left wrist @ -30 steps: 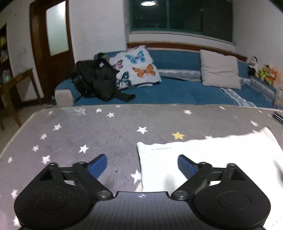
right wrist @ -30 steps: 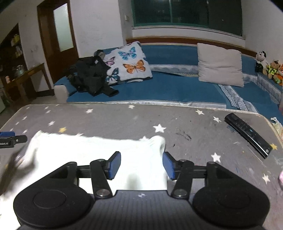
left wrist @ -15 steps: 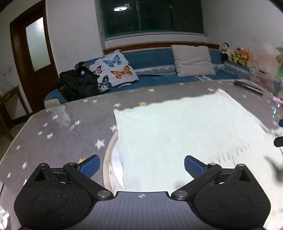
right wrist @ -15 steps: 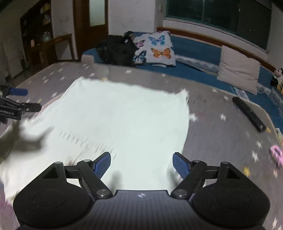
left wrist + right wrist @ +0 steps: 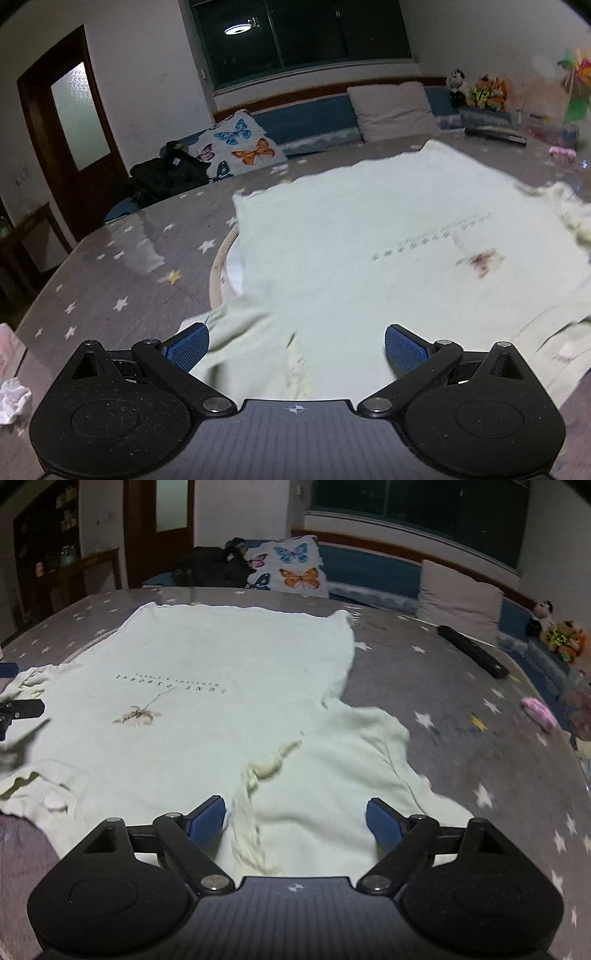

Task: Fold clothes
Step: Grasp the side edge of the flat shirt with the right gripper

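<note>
Folding is not yet begun: the white T-shirt [image 5: 229, 686] lies spread flat on the worktop [image 5: 461, 686], both sleeves unfolded. Left tongs [image 5: 295, 341] and right tongs [image 5: 295, 816] are wide open above the sleeves, holding nothing.

L gripper [image 5: 295, 341] open over pale shirt [image 5: 369, 258] on table [image 5: 122, 280].

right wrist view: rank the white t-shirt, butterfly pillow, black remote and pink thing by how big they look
1. white t-shirt, by far the largest
2. butterfly pillow
3. black remote
4. pink thing, smallest and blurred

The pillow lies farther back, so its real size is probably understated.
</note>
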Action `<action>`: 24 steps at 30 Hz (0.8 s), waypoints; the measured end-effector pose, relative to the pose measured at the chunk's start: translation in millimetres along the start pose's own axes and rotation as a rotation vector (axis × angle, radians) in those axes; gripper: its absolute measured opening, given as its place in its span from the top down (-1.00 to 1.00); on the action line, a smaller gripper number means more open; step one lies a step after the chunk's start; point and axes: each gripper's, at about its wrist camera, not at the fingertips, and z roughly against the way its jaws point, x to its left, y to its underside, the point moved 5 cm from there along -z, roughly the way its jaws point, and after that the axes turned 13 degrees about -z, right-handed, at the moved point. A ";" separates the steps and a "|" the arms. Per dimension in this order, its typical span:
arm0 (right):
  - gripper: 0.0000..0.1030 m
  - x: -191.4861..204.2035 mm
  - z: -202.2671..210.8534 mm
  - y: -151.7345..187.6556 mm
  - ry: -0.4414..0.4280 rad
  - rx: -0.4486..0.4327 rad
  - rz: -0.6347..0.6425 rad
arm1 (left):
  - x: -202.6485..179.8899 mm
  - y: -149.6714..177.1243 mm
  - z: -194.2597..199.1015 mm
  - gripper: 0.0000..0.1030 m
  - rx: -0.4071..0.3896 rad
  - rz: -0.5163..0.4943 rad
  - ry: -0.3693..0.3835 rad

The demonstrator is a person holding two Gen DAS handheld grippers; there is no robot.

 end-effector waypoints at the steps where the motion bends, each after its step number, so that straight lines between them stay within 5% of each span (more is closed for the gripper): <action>1: -0.67 -1.7 4.0 2.7 0.002 -0.004 -0.006 | 0.4 2.9 -0.6 -1.00 0.000 0.000 -0.005; 15: -0.72 -29.6 33.5 26.9 -0.016 0.006 -0.123 | 10.1 13.8 -3.2 -1.00 -0.002 0.051 -0.023; 24: -0.71 -51.0 43.0 4.4 -0.001 -0.109 -0.242 | 9.1 14.3 -3.2 -1.00 0.009 0.069 -0.032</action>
